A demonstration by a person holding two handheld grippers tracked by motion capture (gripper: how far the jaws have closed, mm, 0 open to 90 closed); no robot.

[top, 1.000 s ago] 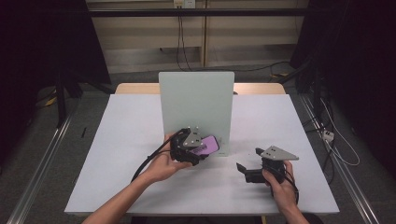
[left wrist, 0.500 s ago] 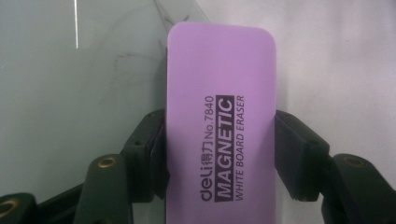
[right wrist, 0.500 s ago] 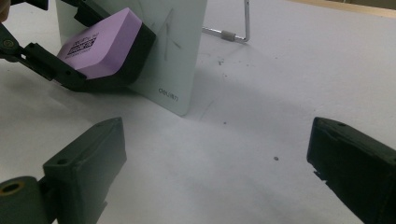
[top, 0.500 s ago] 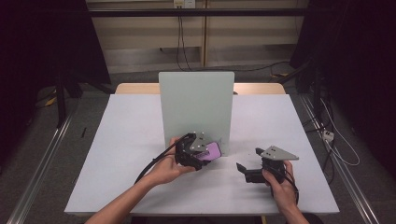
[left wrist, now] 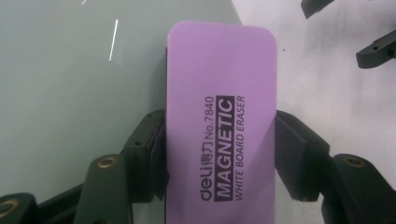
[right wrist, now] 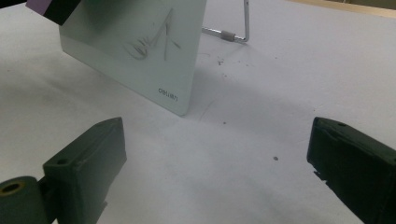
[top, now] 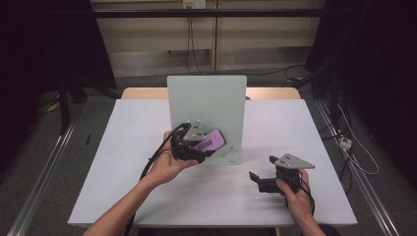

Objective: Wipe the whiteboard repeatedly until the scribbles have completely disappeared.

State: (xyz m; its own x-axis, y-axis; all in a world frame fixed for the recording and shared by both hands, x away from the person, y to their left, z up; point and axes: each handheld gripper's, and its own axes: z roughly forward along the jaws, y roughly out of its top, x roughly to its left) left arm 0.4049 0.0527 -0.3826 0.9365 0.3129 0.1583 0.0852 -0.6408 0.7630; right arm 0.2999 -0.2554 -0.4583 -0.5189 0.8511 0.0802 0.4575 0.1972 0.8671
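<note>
Landmark: the upright whiteboard (top: 206, 115) stands on the white table (top: 123, 147), propped behind by a metal stand (right wrist: 243, 23).
Eraser: the purple eraser (left wrist: 219, 121) is held up against the whiteboard's lower face, left of the scribbled marks (right wrist: 152, 42).
Left gripper: the left gripper (top: 194, 145) has its jaws closed on the eraser's two long edges, near mid-length.
Right gripper: the right gripper (top: 268, 182) rests on the table in front of the whiteboard, to its right, jaws wide apart and empty.
Handling: the eraser looks light, with a smooth, stiff printed top; its underside is hidden. Gripping the long edges seems sound.
Caution: the whiteboard may tip if pushed hard.
</note>
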